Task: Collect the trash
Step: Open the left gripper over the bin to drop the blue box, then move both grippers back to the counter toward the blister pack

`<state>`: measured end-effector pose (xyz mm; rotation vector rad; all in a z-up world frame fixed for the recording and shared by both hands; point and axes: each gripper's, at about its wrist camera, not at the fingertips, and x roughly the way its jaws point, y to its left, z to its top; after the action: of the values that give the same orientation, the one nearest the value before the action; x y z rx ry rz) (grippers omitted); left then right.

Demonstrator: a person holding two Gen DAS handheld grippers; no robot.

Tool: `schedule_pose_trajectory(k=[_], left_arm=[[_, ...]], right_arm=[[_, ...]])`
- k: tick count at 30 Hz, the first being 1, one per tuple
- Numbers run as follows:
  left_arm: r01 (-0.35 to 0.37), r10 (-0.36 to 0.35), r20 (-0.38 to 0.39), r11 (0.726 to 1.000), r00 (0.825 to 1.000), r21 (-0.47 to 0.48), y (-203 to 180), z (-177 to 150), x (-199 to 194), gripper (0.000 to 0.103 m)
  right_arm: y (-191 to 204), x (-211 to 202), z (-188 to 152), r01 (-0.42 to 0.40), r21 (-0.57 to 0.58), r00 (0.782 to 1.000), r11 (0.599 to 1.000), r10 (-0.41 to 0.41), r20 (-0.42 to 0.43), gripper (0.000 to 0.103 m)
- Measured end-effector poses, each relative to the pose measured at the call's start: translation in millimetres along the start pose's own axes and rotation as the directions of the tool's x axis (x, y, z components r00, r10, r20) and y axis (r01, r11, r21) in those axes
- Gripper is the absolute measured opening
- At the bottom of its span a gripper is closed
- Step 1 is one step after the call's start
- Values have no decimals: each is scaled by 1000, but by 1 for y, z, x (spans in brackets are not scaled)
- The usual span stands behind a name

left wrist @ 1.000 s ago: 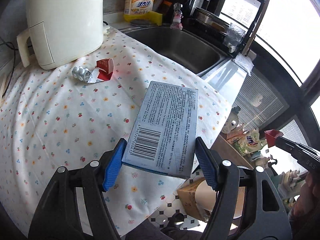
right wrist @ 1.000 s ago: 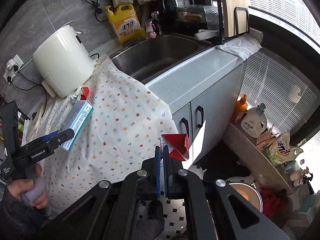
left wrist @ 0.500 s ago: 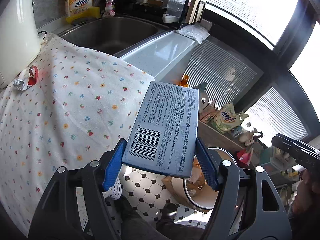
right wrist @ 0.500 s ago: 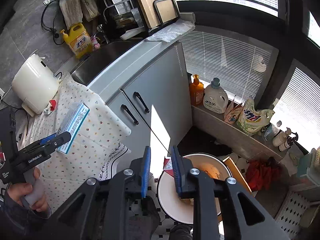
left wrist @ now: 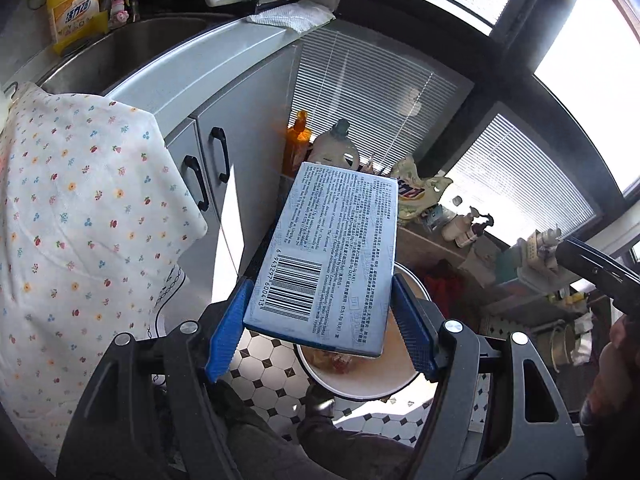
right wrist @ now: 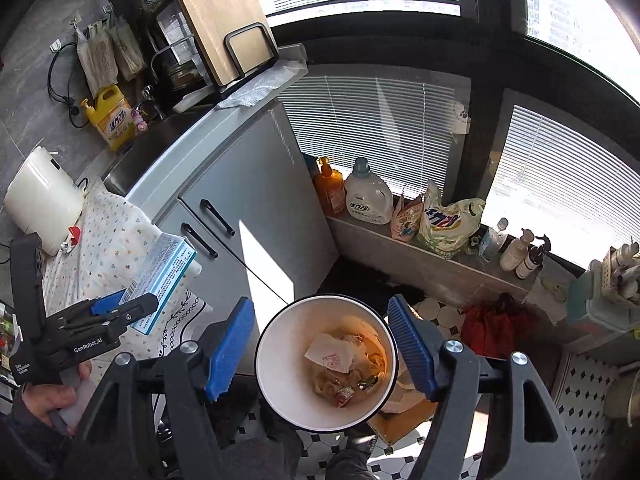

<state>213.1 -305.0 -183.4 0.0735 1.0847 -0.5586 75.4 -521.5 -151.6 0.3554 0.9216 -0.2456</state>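
Left wrist view: the left gripper [left wrist: 320, 332] has its two blue ribbed pads [left wrist: 226, 330] pressed against the long sides of a flat light-blue cardboard box with a barcode and fine print [left wrist: 332, 256], which it holds in the air, tilted away from the camera. Under the box's near end sits a round white trash bin with an orange-tinted inside [left wrist: 360, 376] on the black-and-white tiled floor [left wrist: 264, 364]; the box covers part of the bin's rim. To the left hangs a white tablecloth with a small flower print [left wrist: 84, 216], and behind it stands a grey cabinet with black handles [left wrist: 236, 120]. The right gripper's dark body [left wrist: 592, 268] shows at the right edge.

Right wrist view: the right gripper [right wrist: 322, 348] has its jaws spread wide with nothing between the blue pads [right wrist: 410, 346]. It hangs over the white bin [right wrist: 272, 360], which lies between the pads in the picture and holds crumpled paper and small wrappers [right wrist: 340, 356]. At the left, the left gripper [right wrist: 100, 316] holds the light-blue box [right wrist: 164, 276] beside the tablecloth's edge [right wrist: 116, 232], well apart from the bin. A white appliance [right wrist: 40, 196] stands on the cloth, and a yellow detergent jug [right wrist: 112, 118] stands by the sink. Bottles and refill bags [right wrist: 368, 196] line the ledge under the window blinds.
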Motion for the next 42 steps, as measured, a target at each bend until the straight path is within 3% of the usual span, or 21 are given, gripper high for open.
schedule_pose_trajectory(k=[7, 9, 11, 15, 29, 37, 42], left_arm=[[94, -87, -91, 993, 992, 76, -41, -5, 23, 70], [114, -105, -105, 990, 989, 80, -47, -5, 25, 83], [115, -108, -93, 990, 990, 78, -49, -6, 23, 89], [92, -88, -70, 994, 994, 61, -38, -3, 14, 93], [-55, 64, 58, 988, 996, -146, 77, 0, -53, 96], [-127, 165, 121, 953, 979, -274, 156, -12, -98, 97], [-160, 224, 141, 918, 964, -362, 209, -27, -122, 97]], right_arm=[[-32, -11, -15, 39, 58, 999, 998, -39, 0, 69], [-36, -13, -17, 43, 66, 999, 997, -43, -1, 69], [-38, -13, -18, 43, 69, 999, 997, -43, -2, 69], [-31, -10, -15, 28, 56, 1000, 998, -28, -2, 69], [70, 18, 16, -103, -98, 995, 990, 103, -10, 76], [157, 41, 31, -198, -194, 980, 961, 197, -25, 92], [213, 56, 34, -248, -246, 969, 937, 243, -49, 95]])
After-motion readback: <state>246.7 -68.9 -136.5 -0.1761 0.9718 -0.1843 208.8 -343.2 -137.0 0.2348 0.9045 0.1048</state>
